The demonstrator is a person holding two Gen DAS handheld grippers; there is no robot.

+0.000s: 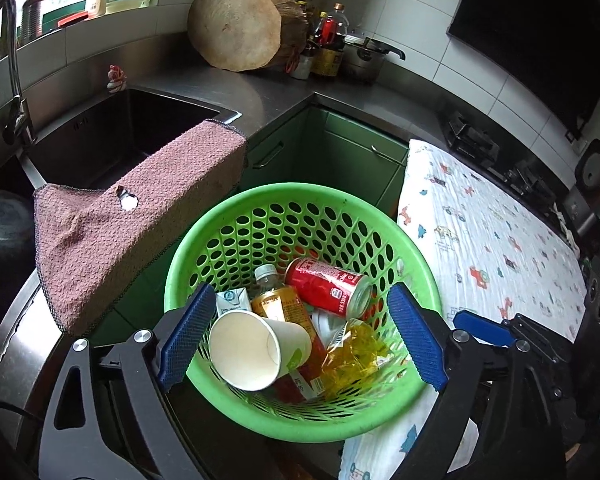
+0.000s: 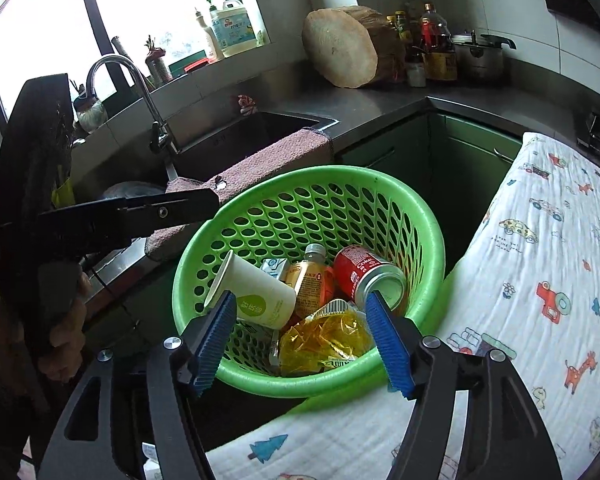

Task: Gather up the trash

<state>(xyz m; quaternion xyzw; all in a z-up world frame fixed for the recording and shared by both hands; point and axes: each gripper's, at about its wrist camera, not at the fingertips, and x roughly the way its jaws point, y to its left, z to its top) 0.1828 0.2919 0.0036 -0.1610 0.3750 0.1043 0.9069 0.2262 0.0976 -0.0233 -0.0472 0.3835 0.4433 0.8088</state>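
Note:
A green perforated basket [image 1: 300,194] [image 2: 340,172] holds the trash: a white paper cup [image 1: 252,348] [image 2: 256,300] on its side, a red cola can [image 1: 324,284] [image 2: 360,272], an orange-labelled bottle [image 1: 276,296] [image 2: 308,280], a crumpled yellow wrapper [image 1: 352,356] [image 2: 324,336] and a small milk carton [image 1: 230,300] [image 2: 270,268]. My left gripper [image 1: 302,288] hangs over the basket's near side, open wide, with nothing pressed between its blue pads. My right gripper [image 2: 300,296] is also open above the near rim, over the wrapper, touching nothing.
A pink towel [image 1: 140,216] drapes over the sink [image 1: 120,132] edge at the left. A white patterned cloth [image 1: 480,240] covers the counter on the right. A wooden chopping block [image 1: 236,28], bottles and a pot stand in the far corner. A hand [image 2: 68,320] grips the left tool.

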